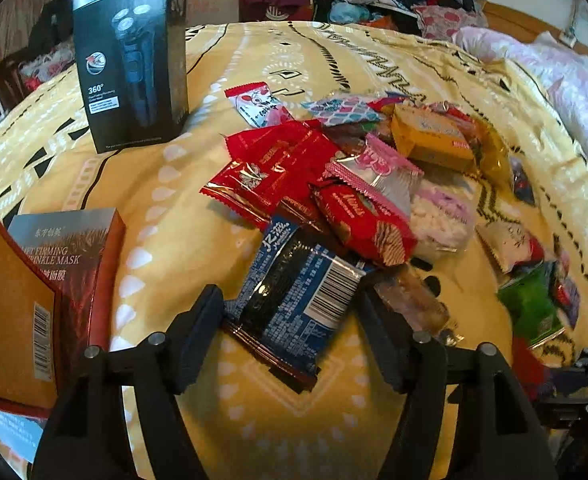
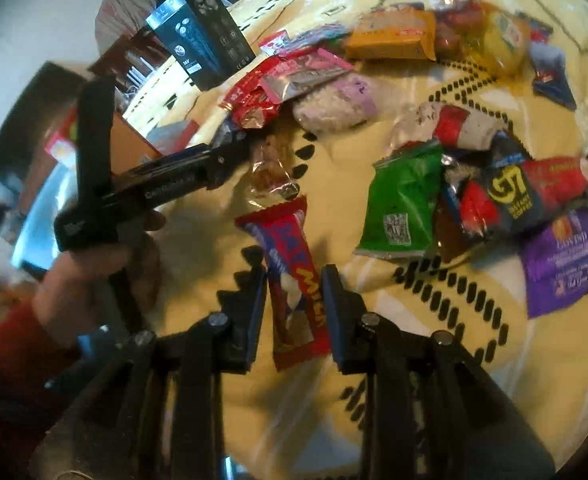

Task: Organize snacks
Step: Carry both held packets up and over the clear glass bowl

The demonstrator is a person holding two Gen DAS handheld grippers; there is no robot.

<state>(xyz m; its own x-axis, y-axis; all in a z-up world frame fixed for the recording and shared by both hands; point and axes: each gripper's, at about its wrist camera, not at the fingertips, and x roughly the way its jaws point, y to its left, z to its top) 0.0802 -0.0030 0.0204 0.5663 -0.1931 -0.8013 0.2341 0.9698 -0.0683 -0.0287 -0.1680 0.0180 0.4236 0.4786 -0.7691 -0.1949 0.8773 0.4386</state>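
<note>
Left wrist camera sat just behind its own fingers point(image 1: 198, 336), tilted steeply down over the yellow bedspread point(image 1: 166, 216), close above a blue snack packet point(image 1: 298, 300). It faced across the bed toward the snack pile point(image 1: 358, 168), with a black shaver box point(image 1: 130, 52) at upper left.

Right wrist camera likewise looked down along its fingers point(image 2: 254, 312), close over a red milk bar point(image 2: 298, 288).

Shared ground: bedspread point(image 2: 414, 380), shaver box point(image 2: 202, 40), the pile's orange packet point(image 1: 430, 140) point(image 2: 390, 36), green packet point(image 1: 530, 304) point(image 2: 402, 200). The right view also took in the left gripper point(image 2: 230, 160) from the side.

Left tongs point(image 1: 290, 336) angled down, clamped – right tongs point(image 2: 294, 304) angled down, pinched tight
</note>
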